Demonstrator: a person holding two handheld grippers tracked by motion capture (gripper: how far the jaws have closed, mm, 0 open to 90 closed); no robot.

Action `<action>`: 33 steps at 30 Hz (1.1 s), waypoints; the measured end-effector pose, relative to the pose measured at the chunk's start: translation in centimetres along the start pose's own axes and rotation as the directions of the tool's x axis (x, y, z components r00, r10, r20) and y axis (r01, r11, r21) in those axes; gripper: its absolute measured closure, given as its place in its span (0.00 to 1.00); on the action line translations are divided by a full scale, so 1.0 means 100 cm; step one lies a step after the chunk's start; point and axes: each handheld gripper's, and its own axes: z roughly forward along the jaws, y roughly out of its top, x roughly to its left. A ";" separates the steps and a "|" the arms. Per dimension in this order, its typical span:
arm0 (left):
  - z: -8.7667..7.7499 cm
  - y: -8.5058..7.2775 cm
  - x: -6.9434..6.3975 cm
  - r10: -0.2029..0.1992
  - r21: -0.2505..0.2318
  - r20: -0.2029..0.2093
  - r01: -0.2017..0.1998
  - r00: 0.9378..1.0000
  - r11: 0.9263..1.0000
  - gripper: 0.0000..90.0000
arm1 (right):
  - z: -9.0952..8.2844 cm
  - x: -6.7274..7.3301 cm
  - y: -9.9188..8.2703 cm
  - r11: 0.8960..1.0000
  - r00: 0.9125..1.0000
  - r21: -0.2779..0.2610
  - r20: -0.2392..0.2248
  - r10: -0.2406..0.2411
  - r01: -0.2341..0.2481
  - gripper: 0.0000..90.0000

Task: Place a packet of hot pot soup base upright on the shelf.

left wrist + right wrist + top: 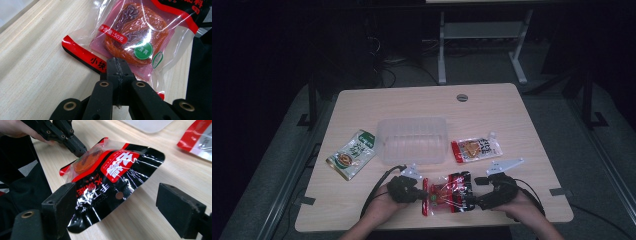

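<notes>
The snack packet [447, 193] lies at the desk's [362, 105] near edge, long axis left-right, black end rightward; left hand-held gripper [421, 193] pinches its clear end; right hand-held gripper [475, 192] spread wide beside the black end.

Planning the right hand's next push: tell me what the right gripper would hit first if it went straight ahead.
Probably the red-and-black snack pouch: the right gripper has open jaws either side of its black end. Beyond it, the left gripper pinches the far edge.
</notes>
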 end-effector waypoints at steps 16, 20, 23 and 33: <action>0.002 -0.003 -0.003 -0.014 -0.032 -0.016 0.013 1.000 0.999 1.00 | 0.020 -0.007 0.002 0.997 0.992 0.062 -0.114 0.044 -0.037 0.32; 0.002 -0.003 -0.004 -0.001 -0.029 -0.024 0.000 1.000 1.000 1.00 | 0.020 -0.006 0.004 0.998 0.990 0.055 -0.136 0.041 -0.034 0.44; 0.002 -0.003 -0.005 -0.001 -0.034 -0.027 0.000 1.000 0.999 1.00 | 0.020 -0.003 0.006 0.999 0.987 0.048 -0.159 0.018 -0.010 0.56; 0.003 -0.003 -0.006 -0.004 -0.040 -0.027 0.003 1.000 0.999 1.00 | 0.020 0.000 0.009 0.998 0.980 0.041 -0.197 -0.030 0.039 0.85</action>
